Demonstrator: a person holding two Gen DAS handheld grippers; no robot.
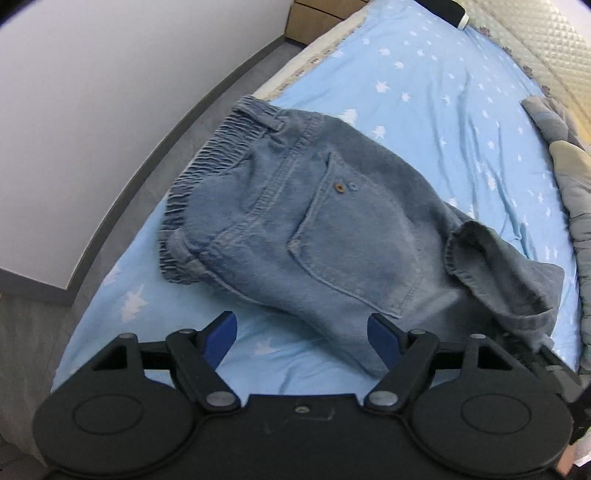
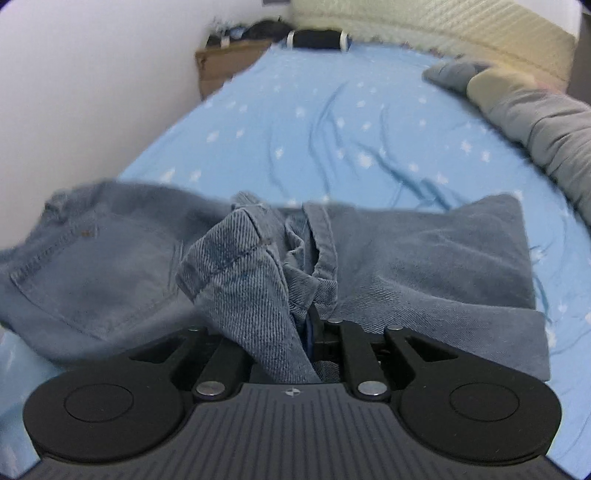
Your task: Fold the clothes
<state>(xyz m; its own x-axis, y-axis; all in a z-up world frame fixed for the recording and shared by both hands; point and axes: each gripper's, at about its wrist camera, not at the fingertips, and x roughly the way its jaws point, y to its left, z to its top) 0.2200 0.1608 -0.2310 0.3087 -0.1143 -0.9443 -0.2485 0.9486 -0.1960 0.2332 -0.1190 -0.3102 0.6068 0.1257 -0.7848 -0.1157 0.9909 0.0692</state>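
Left wrist view first: we see our left gripper (image 1: 303, 330) at 6 o'clock, its 2 blue-padded fingers (image 1: 221, 334) spread wide with nothing between them. It hovers over a light blue bedsheet (image 1: 424, 85) printed with white stars. Denim shorts (image 1: 295, 206) lie on the sheet at the middle of the frame, back side up. Their elastic waistband (image 1: 199, 166) sits toward 10 o'clock, near the edge of the bed. 1 back pocket (image 1: 351, 236) with a small brown button (image 1: 338, 188) faces up. A leg hem toward 3 o'clock is bunched and turned over. The right finger's tip overlaps the lower edge of the denim; we cannot tell if it touches. A grey blanket (image 1: 569, 177) runs along the sheet at 3 o'clock, and a white wall (image 1: 92, 92) and grey floor fill 9 o'clock.

From the right wrist view, our right gripper (image 2: 295, 339) at 6 o'clock is closed tight, pinching a thick fold of the shorts (image 2: 424, 251) that rises between its fingers. The rest of the denim spreads to 9 and 3 o'clock across the sheet (image 2: 314, 122). The blanket (image 2: 535, 118) lies at 2 o'clock, and a dark roll (image 2: 317, 38) with white ends rests at 12 o'clock against a quilted headboard (image 2: 424, 26).
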